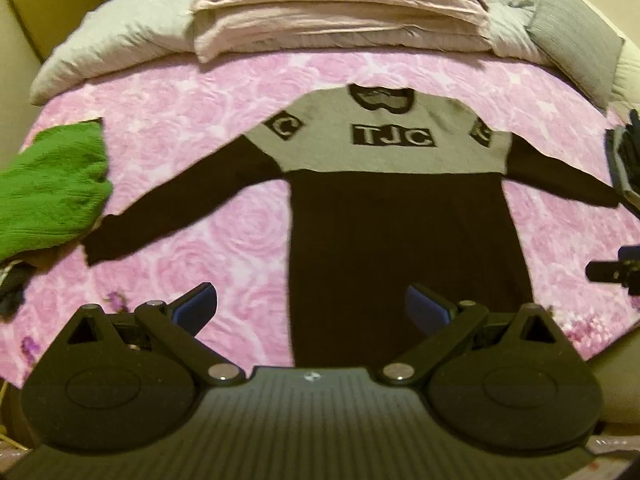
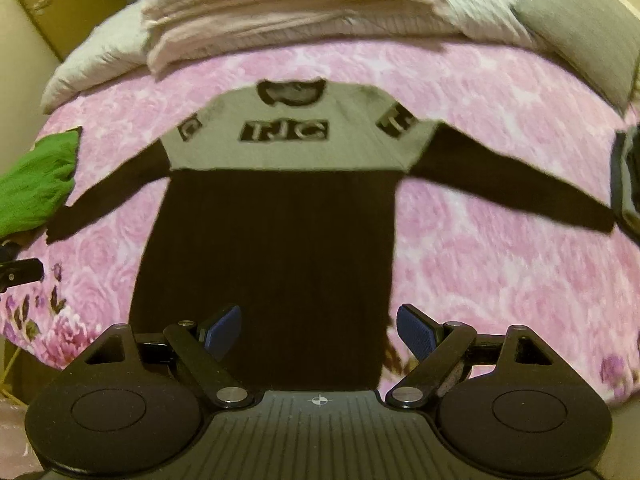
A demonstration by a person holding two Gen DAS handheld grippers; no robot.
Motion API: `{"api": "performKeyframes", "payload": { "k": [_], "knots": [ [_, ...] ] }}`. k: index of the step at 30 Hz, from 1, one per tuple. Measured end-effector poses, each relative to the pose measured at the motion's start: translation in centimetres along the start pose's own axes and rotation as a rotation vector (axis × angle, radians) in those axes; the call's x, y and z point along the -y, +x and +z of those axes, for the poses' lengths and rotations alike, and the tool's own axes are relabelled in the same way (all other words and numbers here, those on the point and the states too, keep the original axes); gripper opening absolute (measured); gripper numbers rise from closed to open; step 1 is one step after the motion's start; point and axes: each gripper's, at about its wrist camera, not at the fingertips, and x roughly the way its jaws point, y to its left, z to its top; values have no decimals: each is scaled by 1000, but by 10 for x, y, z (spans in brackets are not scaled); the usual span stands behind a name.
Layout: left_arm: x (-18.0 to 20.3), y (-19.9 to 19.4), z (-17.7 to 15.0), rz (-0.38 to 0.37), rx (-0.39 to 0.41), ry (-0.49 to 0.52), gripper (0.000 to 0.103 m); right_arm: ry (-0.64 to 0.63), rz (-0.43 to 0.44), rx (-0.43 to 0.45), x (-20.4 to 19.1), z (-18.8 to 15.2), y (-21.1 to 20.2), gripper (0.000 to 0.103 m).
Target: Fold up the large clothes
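A long black sweater (image 1: 404,236) (image 2: 272,240) with a grey yoke and "TJC" lettering lies flat on the pink floral bedspread (image 1: 192,120) (image 2: 500,248), both sleeves spread wide, collar at the far end. My left gripper (image 1: 311,308) hovers open above the hem's left side, nothing between its blue pads. My right gripper (image 2: 319,330) is open over the hem's right part, also empty. The right gripper's tip (image 1: 612,270) shows at the right edge of the left wrist view; the left gripper's tip (image 2: 20,270) shows at the left edge of the right wrist view.
A green knit garment (image 1: 48,188) (image 2: 36,184) lies by the left sleeve cuff. Folded pink and grey bedding (image 1: 340,12) (image 2: 288,12) and a grey pillow (image 1: 576,52) are stacked at the bed's far end. A dark object (image 1: 624,164) (image 2: 628,176) sits by the right cuff.
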Motion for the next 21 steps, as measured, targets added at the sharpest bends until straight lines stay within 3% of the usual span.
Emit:
{"api": "performKeyframes", "payload": {
  "k": [8, 14, 19, 21],
  "knots": [
    [-76, -17, -17, 92, 30, -87, 99, -230, 125, 98, -69, 18, 15, 82],
    [-170, -4, -17, 157, 44, -113, 99, -440, 183, 136, -169, 28, 39, 82],
    [-251, 34, -6, 135, 47, -50, 99, -547, 183, 148, -267, 35, 86, 81],
    [-289, 56, 0, 106, 27, -7, 99, -576, 186, 153, -308, 39, 110, 73]
  ]
}}
